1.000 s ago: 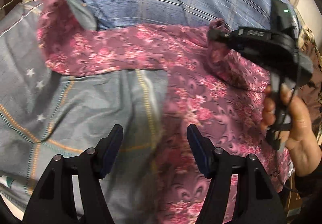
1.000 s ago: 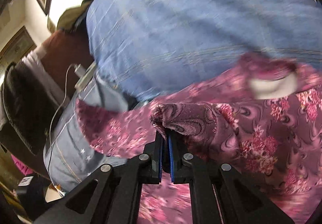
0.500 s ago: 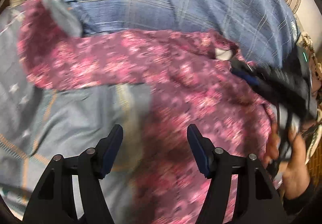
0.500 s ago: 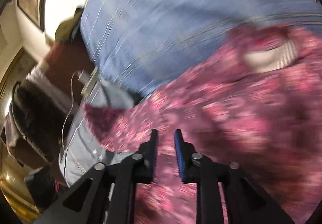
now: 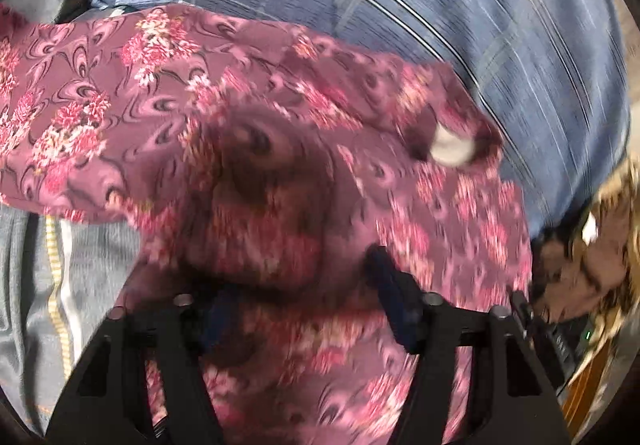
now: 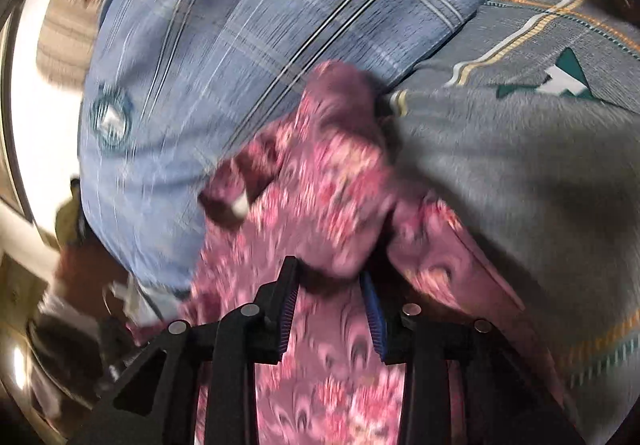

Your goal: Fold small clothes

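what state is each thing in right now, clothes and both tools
floral garment: spread on the bed, partly folded over itself, bunched near the middle
left tool: jaws apart and just been closing, floral cloth between them, grip unclear in the blur
right tool: jaws apart and just been opening, cloth below them, not pinched
blue plaid pillow: lying behind the garment
grey bedsheet: spread flat under the garment

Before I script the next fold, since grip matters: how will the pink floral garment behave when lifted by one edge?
Probably floppy: the pink floral garment already bunches into soft folds. It looks thin and light, so it should drape rather than hold shape. Lying on the grey blanket, it may drag and wrinkle if pushed.
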### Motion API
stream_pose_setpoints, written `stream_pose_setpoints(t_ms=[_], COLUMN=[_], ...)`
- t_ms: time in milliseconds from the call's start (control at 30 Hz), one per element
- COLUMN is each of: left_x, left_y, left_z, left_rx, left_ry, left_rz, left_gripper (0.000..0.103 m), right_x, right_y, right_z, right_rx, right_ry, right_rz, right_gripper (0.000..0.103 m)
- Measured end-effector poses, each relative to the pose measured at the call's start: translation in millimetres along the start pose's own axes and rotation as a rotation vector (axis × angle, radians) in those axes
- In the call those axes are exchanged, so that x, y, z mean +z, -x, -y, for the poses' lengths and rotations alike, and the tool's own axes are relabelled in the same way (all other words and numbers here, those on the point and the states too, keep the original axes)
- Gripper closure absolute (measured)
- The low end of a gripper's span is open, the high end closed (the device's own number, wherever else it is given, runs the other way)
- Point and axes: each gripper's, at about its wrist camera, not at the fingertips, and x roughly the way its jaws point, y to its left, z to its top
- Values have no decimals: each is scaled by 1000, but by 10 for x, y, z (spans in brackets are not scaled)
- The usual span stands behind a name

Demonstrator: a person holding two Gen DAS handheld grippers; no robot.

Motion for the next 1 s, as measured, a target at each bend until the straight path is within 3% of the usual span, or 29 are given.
stream_pose_setpoints(t_ms=[33,100,200,300,333,400,433,467,533,600,667,733,767,833,933,1000], left_x=[31,29,-53,-125,-152,-203,-229,-264,-366,-471,-450,-383,-297,-201,-152,-155], left_y=[18,94,162,24,21,86,127,184,360,619,791,830,711,553,209,53], left_z=[20,55,71,-40,-65,-57,-68,-74,-95,-113,-34,65,204,267,165,86], left_rx=[4,20,100,154,147,133,117,101,51,-20,-63,-65,-23,32,83,110], left_ry=[-3,-25,-86,-89,-91,-107,-113,-124,-146,-165,-173,-194,-207,-212,-175,-160], left_rz=[3,20,76,57,69,77,66,54,45,82,126,159,180,172,85,80], left_gripper=[80,83,85,86,86,86,86,86,85,85,79,57,49,49,49,50], right_x=[57,115,88,-7,-60,-97,-98,-102,-144,-141,-44,53,87,111,78,43], right_y=[-17,61,185,22,-71,-93,-34,18,194,410,526,401,307,105,-163,-265], right_z=[-16,-127,-285,-144,-52,11,-37,-78,-205,-299,-500,-663,-686,-655,-427,-239], right_rx=[15,55,56,-11,-67,-74,-92,-106,-86,-62,-49,-59,-76,-111,-216,-237], right_ry=[1,44,138,137,138,136,141,143,166,207,278,330,339,338,320,293], right_rz=[3,19,40,-22,-48,-48,-46,-51,-54,-1,76,88,77,40,-18,-52], right_gripper=[80,99,99,99,99,101,93,91,91,91,89,86,86,86,86,93])
